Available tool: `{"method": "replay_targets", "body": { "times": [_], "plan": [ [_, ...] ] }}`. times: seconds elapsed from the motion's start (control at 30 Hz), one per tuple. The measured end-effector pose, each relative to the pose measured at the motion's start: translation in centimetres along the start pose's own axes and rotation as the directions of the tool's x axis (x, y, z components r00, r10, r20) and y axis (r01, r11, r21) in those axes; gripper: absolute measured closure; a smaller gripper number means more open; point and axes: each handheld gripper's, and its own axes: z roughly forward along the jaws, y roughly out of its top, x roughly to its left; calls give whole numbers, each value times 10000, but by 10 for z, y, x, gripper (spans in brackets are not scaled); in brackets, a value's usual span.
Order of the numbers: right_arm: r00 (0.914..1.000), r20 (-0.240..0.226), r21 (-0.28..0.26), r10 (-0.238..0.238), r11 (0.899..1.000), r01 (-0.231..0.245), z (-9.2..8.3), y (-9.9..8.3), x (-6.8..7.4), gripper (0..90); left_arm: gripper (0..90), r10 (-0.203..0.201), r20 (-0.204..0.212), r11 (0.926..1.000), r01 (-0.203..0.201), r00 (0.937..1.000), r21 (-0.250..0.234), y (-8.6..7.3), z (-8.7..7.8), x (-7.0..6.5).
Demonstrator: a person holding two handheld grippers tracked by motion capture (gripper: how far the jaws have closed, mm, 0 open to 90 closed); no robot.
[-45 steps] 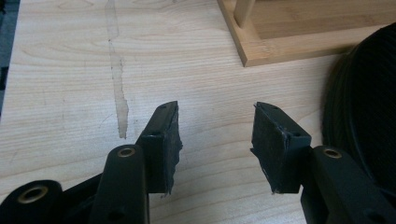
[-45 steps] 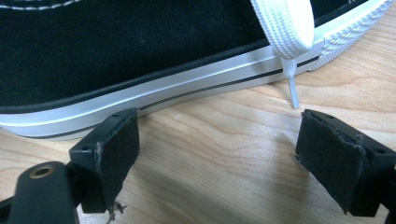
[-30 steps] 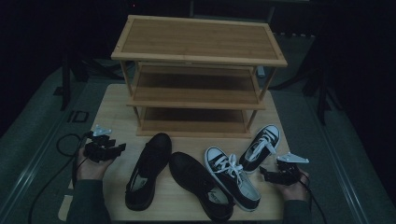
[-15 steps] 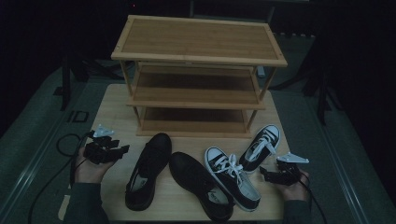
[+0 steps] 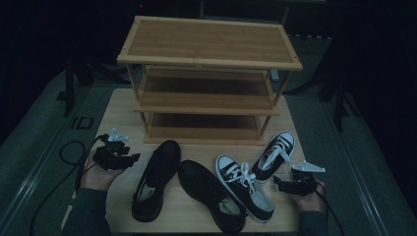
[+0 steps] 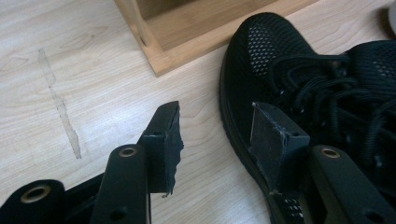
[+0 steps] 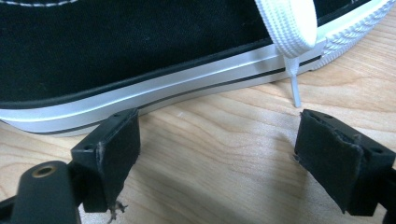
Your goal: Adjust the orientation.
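Dark surroundings framed a pale wooden table (image 5: pixel 123 105) bearing a three-tier shoe rack (image 5: pixel 209 81). Before it lay two black mesh shoes (image 5: pixel 153 184) and two canvas sneakers (image 5: pixel 244 192). Left gripper (image 5: pixel 129 160) stood wide apart and empty just beside the left mesh shoe; right gripper (image 5: pixel 276 181), also gaping and empty, faced the near sneaker's sole.

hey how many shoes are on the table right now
4. Two all-black shoes: one left of centre, one in the middle. Two black-and-white sneakers: one right of centre, one angled toward the rack's right leg. The rack's shelves look empty, though they are dim.
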Motion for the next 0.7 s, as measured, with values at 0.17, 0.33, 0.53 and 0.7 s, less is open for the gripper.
{"method": "replay_targets", "body": {
  "times": [0.17, 0.33, 0.53, 0.7],
  "plan": [
    [10000, 2, -2, -1, 10000, 1, 0, 0, 0, 140, 550, 138, 274, 9999, -139, 9995, 23, 1, -9, 0],
    [10000, 1, -2, 2, 10000, -2, 0, 0, 0, 140, 555, 272, 748, 9995, -284, 9968, 143, -2, -14, 0],
    [10000, 1, 0, 4, 10000, -4, 0, 0, 0, 140, 558, 415, 1309, 9986, -453, 9905, 261, -4, -17, -3],
    [10000, 1, 0, 5, 10000, -5, 0, 0, 0, 140, 552, 698, 1667, 9970, -743, 9835, 208, -2, -21, -8]
  ]
}}
